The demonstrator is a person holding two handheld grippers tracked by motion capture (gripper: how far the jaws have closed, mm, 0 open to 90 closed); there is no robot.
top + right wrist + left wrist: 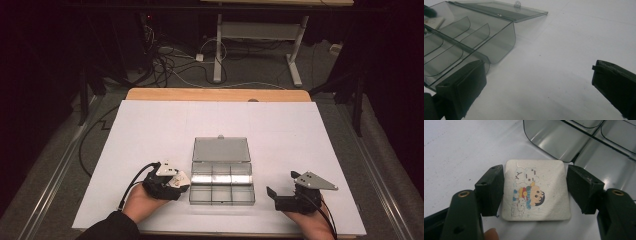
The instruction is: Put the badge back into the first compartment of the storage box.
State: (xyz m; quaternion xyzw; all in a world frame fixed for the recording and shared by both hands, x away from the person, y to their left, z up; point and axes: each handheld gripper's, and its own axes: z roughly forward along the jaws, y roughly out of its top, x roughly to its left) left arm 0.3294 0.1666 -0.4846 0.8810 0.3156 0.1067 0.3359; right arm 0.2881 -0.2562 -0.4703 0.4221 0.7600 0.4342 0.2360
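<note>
Compartment box (pixel 222 189) on the table (pixel 150 125) centre, lid (pixel 221 149) laid open behind it, square cartoon tile (pixel 536 190) just left, between left gripper (pixel 535 191) jaws.

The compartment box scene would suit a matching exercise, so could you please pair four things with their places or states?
Things:
1. left tool
2. right tool
3. box lid
4. square eraser

Places or states:
A. open, lying flat behind the compartments
B. open, nothing between its jaws, right of the compartment box
C. white, printed with a cartoon child
D. jaws on either side of the eraser, left of the box

Pairs: 1-D, 2-B, 3-A, 4-C
</note>
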